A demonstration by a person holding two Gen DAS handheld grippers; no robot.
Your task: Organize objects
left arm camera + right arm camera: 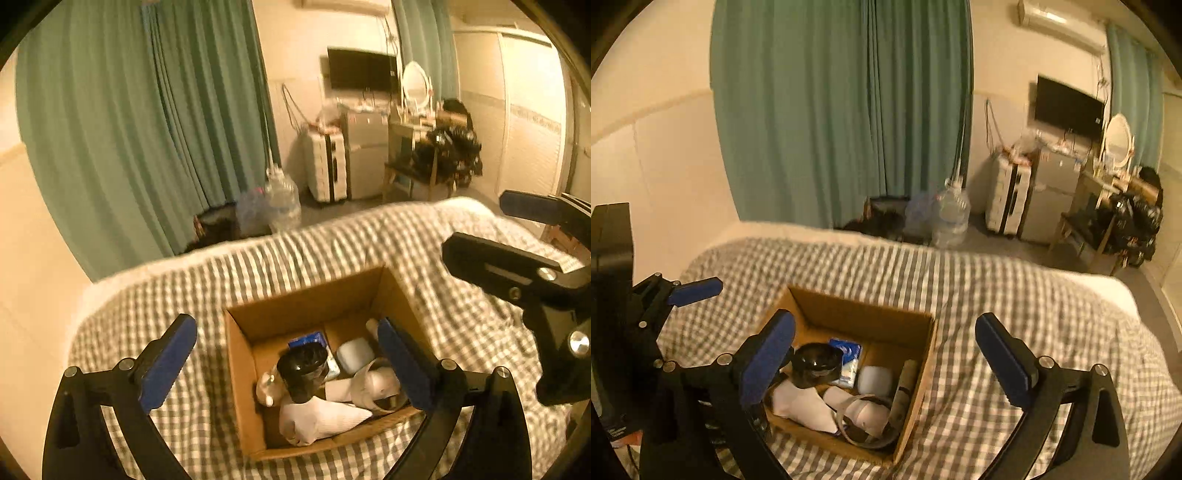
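An open cardboard box (314, 299) sits on the checked bed cover (177, 291); it also shows in the right wrist view (871, 317). Inside lie a black jar (303, 369), a blue packet (308, 340), a small white case (356, 355), white socks (325, 417) and a clear tape ring (373, 387). My left gripper (286, 360) is open and empty above the box. My right gripper (884, 356) is open and empty above the box's right side. The right gripper also shows at the right of the left wrist view (487, 232).
Green curtains (842, 110) hang behind the bed. Beyond the bed's far edge stand clear water jugs (951, 214), a white suitcase (1008, 199), a small grey fridge (1049, 195), a wall TV (1067, 107) and a cluttered dressing table (1115, 177).
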